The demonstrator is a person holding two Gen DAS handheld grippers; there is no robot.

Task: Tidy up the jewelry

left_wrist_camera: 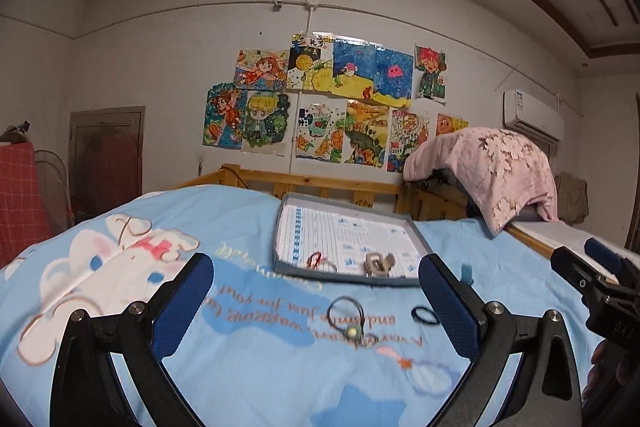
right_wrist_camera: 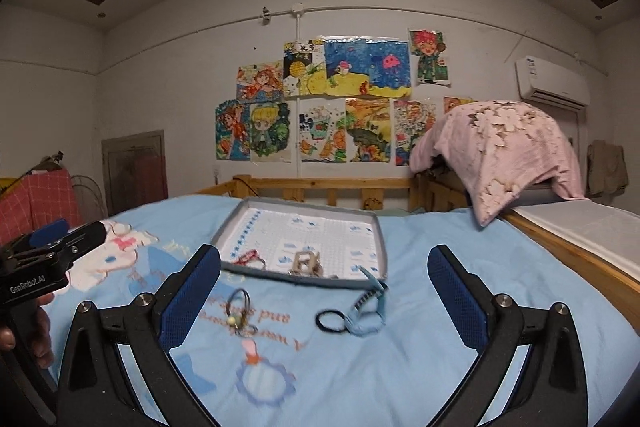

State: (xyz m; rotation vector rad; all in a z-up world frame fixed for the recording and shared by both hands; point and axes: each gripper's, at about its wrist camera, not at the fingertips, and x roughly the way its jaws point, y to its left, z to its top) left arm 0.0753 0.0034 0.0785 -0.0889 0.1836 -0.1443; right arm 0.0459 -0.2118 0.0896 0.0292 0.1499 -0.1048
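A shallow grey tray (left_wrist_camera: 420,239) (right_wrist_camera: 380,243) lies on the blue bedsheet and holds a red bracelet (left_wrist_camera: 315,259) (right_wrist_camera: 248,257) and a beige hair claw (left_wrist_camera: 378,264) (right_wrist_camera: 306,263). In front of it lie a thin cord with a pale bead (left_wrist_camera: 349,323) (right_wrist_camera: 239,313), a black hair tie (left_wrist_camera: 424,315) (right_wrist_camera: 330,321) and a light blue hair clip (right_wrist_camera: 370,307). My left gripper (left_wrist_camera: 316,303) is open and empty above the bead cord. My right gripper (right_wrist_camera: 324,295) is open and empty above the hair tie.
A wooden bed rail (left_wrist_camera: 320,183) runs behind the tray. A pink blanket (left_wrist_camera: 488,171) is piled at the right. A second mattress (right_wrist_camera: 592,231) adjoins on the right. Drawings cover the wall.
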